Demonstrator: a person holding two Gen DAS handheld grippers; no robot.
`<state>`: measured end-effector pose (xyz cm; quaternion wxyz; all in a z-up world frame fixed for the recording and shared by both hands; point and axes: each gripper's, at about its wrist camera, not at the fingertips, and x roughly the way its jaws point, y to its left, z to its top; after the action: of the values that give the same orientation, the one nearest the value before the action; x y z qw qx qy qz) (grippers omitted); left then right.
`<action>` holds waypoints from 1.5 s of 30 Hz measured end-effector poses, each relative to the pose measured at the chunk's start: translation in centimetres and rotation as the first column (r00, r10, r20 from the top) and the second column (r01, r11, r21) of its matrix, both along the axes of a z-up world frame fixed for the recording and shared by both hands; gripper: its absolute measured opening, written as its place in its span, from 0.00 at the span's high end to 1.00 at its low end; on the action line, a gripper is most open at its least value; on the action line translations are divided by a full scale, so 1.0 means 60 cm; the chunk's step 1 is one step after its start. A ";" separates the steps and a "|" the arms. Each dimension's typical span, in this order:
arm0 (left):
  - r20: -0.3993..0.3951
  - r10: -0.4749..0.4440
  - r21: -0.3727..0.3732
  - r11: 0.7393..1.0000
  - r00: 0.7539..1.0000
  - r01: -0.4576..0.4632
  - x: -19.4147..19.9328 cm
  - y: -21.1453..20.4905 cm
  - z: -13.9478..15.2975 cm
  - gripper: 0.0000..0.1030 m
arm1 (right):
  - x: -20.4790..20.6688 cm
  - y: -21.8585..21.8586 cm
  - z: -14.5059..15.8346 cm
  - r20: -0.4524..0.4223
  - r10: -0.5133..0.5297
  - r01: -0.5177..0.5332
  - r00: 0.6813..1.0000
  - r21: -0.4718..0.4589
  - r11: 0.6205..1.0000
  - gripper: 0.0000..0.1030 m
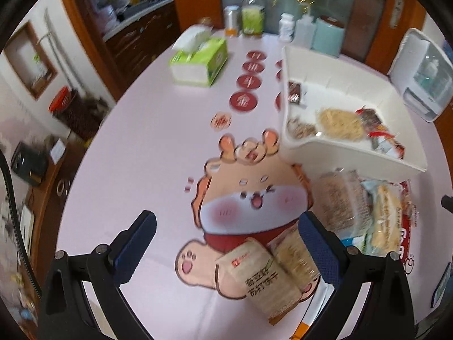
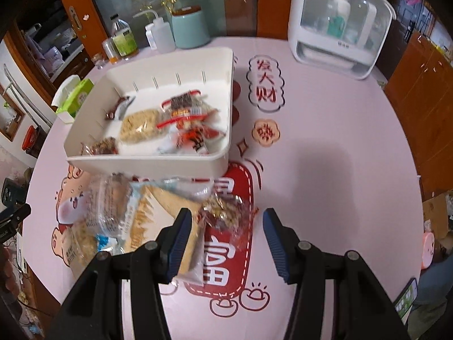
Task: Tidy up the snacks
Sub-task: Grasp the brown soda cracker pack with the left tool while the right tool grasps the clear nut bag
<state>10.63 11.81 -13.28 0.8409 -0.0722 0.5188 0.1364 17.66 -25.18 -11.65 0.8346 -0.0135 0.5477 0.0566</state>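
Stretching across the pink desk (image 1: 147, 141), bare cloth lies open on the left side, from the green tissue box (image 1: 199, 62) near the far edge down to the near edge. In the middle stands the white bin (image 2: 147, 161), its near wall just behind a loose heap of snack packets (image 2: 119, 212); it already has several wrapped snacks on its floor. To the right of the bin the desk is bare again as far as the white cabinet appliance (image 2: 339, 22) by the far rim, and bottles line the far edge behind the bin.

The left gripper (image 1: 226, 235) tilts steeply down with its fingers spread wide and nothing between the pads; a tan cracker packet (image 1: 260, 277) lies on the desk below the gap, nearer the right finger, and I cannot tell whether that finger touches it.

The right gripper (image 2: 223, 238) also points steeply down, its fingers parted and clamping nothing. A clear wrapped nut snack (image 2: 226, 215) lies on the desk under the gap, and the left finger (image 2: 178, 243) overlaps the edge of the heap.
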 end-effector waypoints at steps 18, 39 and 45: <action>-0.291 0.184 -0.116 0.967 0.939 -0.225 -0.030 -0.006 -0.187 0.04 | 0.022 -0.028 -0.064 -0.081 0.049 -0.047 0.996 0.030 0.998 0.49; -0.367 0.289 -0.167 0.915 0.884 -0.368 -0.038 -0.001 -0.243 0.02 | 0.071 -0.032 -0.142 -0.186 0.129 -0.098 0.974 0.166 0.981 0.49; -0.380 0.273 -0.166 0.920 0.884 -0.355 -0.068 0.000 -0.249 0.03 | 0.065 -0.008 -0.143 -0.163 0.268 -0.248 0.950 0.133 0.960 0.49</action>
<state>6.54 11.78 -28.21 0.6876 -0.2275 0.6531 0.2212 21.57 -25.63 -20.25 0.7669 -0.0336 0.6100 0.1965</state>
